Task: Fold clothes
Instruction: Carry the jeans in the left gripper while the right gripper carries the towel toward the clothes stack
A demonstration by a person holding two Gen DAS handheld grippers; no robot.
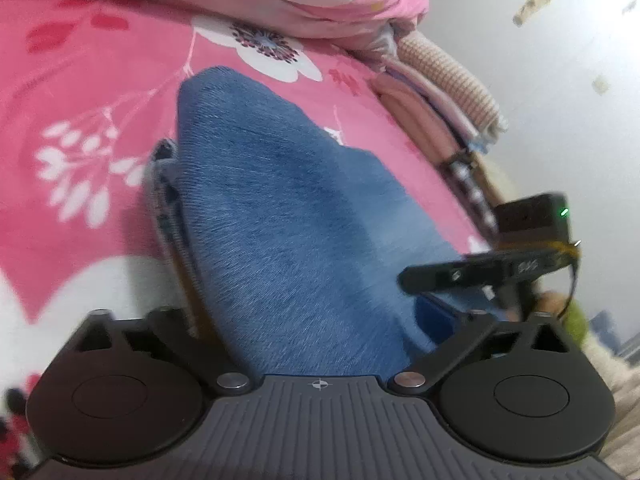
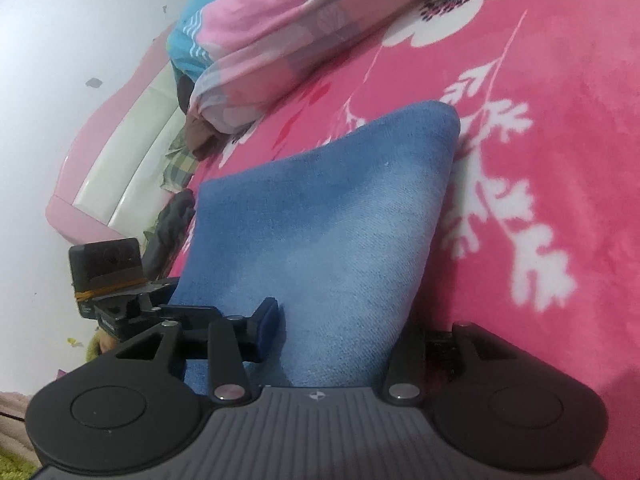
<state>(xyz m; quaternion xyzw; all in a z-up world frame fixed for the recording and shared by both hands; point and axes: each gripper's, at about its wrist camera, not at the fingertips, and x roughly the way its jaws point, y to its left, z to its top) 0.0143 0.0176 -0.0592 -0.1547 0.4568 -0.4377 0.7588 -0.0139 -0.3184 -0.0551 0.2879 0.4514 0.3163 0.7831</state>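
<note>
A pink floral bedspread [image 2: 560,80] covers the bed beside a pale wall [image 2: 60,40].

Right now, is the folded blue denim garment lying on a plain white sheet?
No, the blue denim garment lies on a pink blanket printed with white flowers.

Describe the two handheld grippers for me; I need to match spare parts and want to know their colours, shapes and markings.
Both look alike. The left gripper has a ribbed grey body with a small crosshair mark, two round black discs, black linkage arms and silver pivot bolts. The right gripper matches; one of its fingers carries a blue pad. Each view shows the other tool's black boxy camera, with a yellow band and, in the left view, a green light.
</note>
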